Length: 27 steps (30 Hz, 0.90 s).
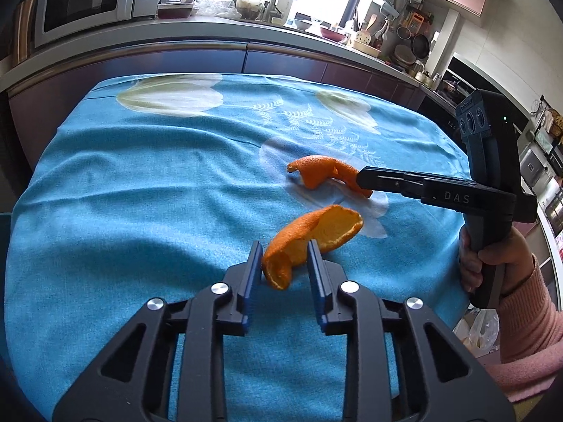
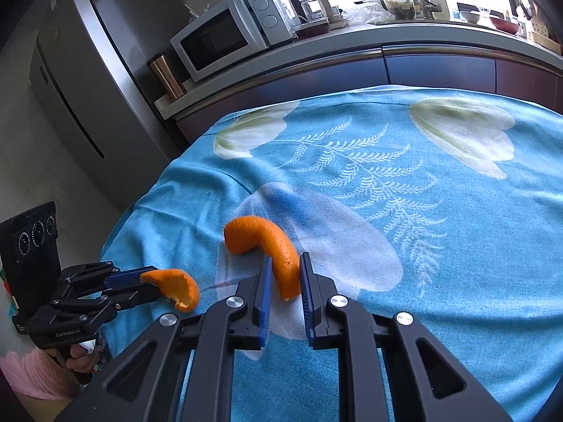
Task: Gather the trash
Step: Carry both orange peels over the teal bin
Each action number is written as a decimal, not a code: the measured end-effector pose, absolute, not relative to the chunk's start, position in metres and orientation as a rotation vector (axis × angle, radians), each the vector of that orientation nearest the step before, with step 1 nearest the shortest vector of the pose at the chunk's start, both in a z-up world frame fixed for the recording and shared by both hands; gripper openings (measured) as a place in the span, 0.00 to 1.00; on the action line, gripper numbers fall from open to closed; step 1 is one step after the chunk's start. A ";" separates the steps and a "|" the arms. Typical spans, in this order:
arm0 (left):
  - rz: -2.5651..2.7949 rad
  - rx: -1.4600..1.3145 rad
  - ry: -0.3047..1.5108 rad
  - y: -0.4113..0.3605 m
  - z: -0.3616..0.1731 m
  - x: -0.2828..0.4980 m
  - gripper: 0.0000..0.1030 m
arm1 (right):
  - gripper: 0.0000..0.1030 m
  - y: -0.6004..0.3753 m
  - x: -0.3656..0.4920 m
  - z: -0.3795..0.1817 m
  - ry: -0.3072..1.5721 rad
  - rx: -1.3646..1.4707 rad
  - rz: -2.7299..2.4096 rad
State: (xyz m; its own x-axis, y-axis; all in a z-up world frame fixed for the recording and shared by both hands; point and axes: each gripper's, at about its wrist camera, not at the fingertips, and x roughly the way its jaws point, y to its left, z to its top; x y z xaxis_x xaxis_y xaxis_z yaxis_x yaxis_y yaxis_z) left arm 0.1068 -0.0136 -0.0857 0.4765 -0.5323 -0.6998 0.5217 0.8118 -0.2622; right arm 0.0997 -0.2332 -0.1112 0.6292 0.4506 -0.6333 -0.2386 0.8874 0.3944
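Two peels: both are orange rind, lying near each other on the blue flowered cloth (image 1: 123, 211) that covers the desk.
Left claw (image 1: 285, 258): its pads stand a little apart, straddling the near end of the cupped peel (image 1: 309, 242); the left pad seems to touch the rind while a sliver of gap shows at the right, so I judge it closing, not yet clamped.
Right claw (image 2: 285, 274): its pads are nearly together around the lower end of the curled peel (image 2: 271, 249); whether it truly pinches I cannot tell.
Key relation: each peel runs straight ahead of its own claw, long axis pointing away from the fingertips, so each claw only needs to close and lift.
Nearer hand: the left one serves the cupped peel, the right one the curled peel beyond it.
Surroundings: a microwave (image 2: 225, 35) and a fridge (image 2: 84, 81) stand by the kitchen counter (image 1: 246, 31) behind the desk, well apart from the work.
Obstacles: nothing lies between claws and peels; the two claws are close, so lifting together could bump them.
Destination: no bin shows clearly.
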 end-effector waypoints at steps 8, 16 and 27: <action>-0.648 -0.018 0.867 -0.020 -0.091 0.108 0.21 | 0.13 -0.230 0.100 -0.112 0.805 0.273 0.396; -0.617 -0.043 0.860 -0.012 -0.087 0.106 0.12 | 0.11 -0.228 0.097 -0.108 0.776 0.287 0.399; -0.569 -0.081 0.808 0.013 -0.070 0.094 0.11 | 0.10 -0.224 0.091 -0.093 0.725 0.316 0.424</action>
